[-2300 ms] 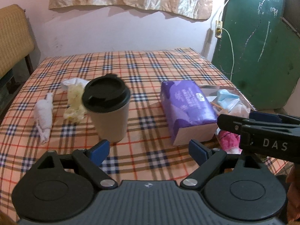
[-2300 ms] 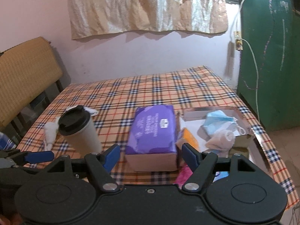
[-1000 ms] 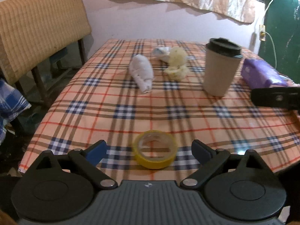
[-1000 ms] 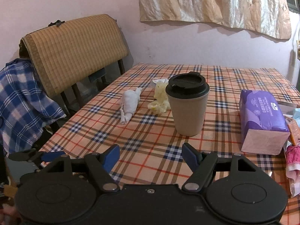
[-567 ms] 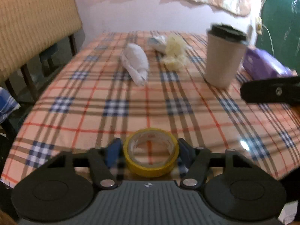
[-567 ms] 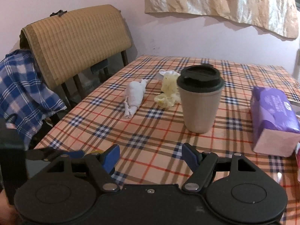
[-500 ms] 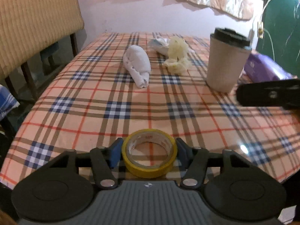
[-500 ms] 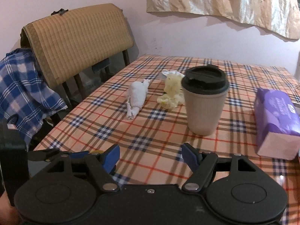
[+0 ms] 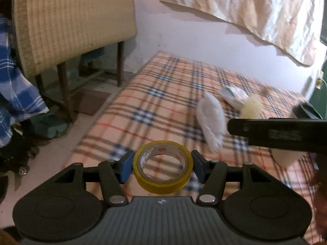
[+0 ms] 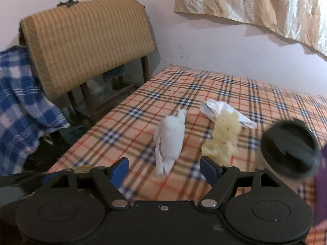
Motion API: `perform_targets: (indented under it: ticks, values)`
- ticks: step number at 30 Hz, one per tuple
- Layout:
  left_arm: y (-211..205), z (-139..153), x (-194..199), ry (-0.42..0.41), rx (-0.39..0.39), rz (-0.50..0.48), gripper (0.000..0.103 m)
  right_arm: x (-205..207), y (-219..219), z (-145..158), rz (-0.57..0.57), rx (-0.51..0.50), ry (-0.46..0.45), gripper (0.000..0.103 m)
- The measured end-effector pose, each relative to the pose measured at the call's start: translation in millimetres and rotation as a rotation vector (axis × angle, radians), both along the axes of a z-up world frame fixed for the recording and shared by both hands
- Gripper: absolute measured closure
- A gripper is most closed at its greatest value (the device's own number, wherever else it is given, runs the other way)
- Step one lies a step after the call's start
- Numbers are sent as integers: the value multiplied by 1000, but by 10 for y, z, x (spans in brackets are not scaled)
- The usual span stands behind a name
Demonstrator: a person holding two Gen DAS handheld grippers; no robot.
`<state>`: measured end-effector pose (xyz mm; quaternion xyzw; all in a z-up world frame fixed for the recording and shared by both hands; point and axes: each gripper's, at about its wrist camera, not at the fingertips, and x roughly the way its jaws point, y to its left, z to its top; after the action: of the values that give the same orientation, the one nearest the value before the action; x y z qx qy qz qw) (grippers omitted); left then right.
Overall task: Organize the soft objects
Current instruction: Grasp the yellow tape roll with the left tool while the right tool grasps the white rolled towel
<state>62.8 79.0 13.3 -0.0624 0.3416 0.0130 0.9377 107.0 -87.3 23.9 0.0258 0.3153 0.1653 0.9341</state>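
Observation:
My left gripper (image 9: 162,166) is shut on a yellow tape roll (image 9: 163,188), held above the near left corner of the plaid table (image 9: 163,89). A white rolled cloth (image 9: 210,114), a yellow fluffy wad (image 9: 250,107) and a white packet (image 9: 233,96) lie farther back. In the right wrist view my right gripper (image 10: 164,168) is open, its jaws still opening. It hovers just short of the white rolled cloth (image 10: 169,140), whose near end shows between the fingertips without touching the pads. The yellow wad (image 10: 223,136) and white packet (image 10: 220,110) lie to its right.
A paper cup with a black lid (image 10: 290,140) stands close at the right, a purple tissue pack (image 10: 323,183) behind it at the frame edge. Beyond the table's left edge are a chair with a woven back (image 10: 87,40) and a blue checked cloth (image 10: 20,106).
My left gripper closed on the tape roll, lifted it off the table and swung left. My right gripper swung left toward the white cloth; the cup slid to the right edge of its view.

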Motion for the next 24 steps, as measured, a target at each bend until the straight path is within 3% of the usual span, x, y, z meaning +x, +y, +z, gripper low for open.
perform_targets:
  ticks: [8, 12, 13, 14, 16, 17, 24]
  values:
    - [112, 99, 165, -9, -20, 30, 42, 773, 278, -293, -82, -46, 72, 13]
    - [125, 59, 268, 3, -35, 46, 42, 1041, 294, -451, -73, 4, 155, 13]
    - [122, 49, 284, 6, -36, 46, 42, 1082, 296, -487, -67, 17, 175, 15]
    - [111, 42, 305, 11, -36, 48, 42, 1108, 302, -520, -61, 24, 189, 25]
    - [117, 26, 348, 18, -38, 51, 42, 1097, 327, -548, -39, 10, 188, 45]
    - [101, 26, 358, 22, -38, 53, 42, 1056, 331, -538, -28, 1, 172, 48]
    - [27, 124, 361, 21, -22, 62, 42, 556, 115, -231, 3, 41, 99, 50]
